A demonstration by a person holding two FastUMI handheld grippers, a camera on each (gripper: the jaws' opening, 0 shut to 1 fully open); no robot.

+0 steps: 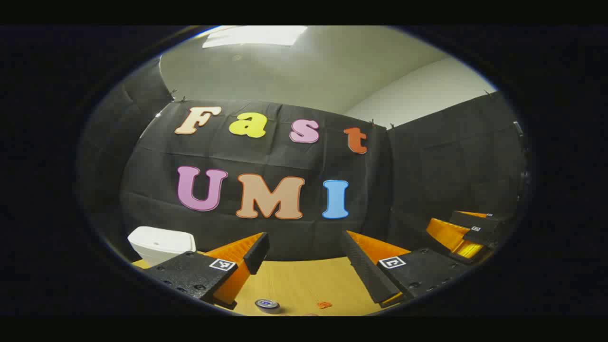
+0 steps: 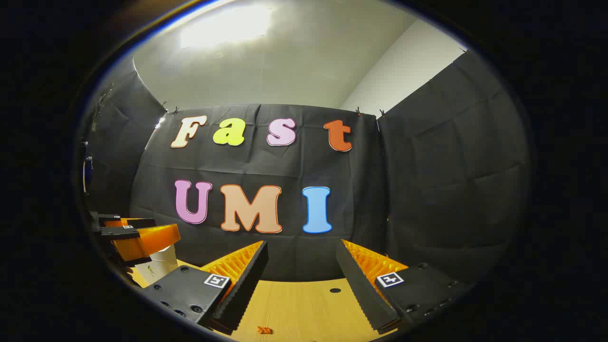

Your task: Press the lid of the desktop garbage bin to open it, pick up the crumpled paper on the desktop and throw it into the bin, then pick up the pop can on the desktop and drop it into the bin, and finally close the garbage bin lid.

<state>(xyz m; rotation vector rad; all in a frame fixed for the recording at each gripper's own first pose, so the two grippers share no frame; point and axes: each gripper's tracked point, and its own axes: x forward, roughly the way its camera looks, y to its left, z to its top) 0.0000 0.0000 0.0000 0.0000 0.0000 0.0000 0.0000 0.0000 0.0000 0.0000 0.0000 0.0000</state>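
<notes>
The bin (image 1: 161,243) stands at far left in the left gripper view, white, lid down, on the desk (image 1: 304,285) near the back wall. So the opening step looks undone: the lid needs a press first.

The left gripper (image 1: 304,256) hangs above the desk with its fingers spread wide, holding nothing. The can (image 1: 267,305) sits just below and between them, near the desk's front edge; a small orange scrap (image 1: 324,304) lies beside it. I cannot make out the paper.

Next move, as I judge it: swing left to the bin and push down on the lid.

The right gripper (image 2: 301,266) is also spread and empty over bare desk, with open room ahead up to the cloth wall.
</notes>
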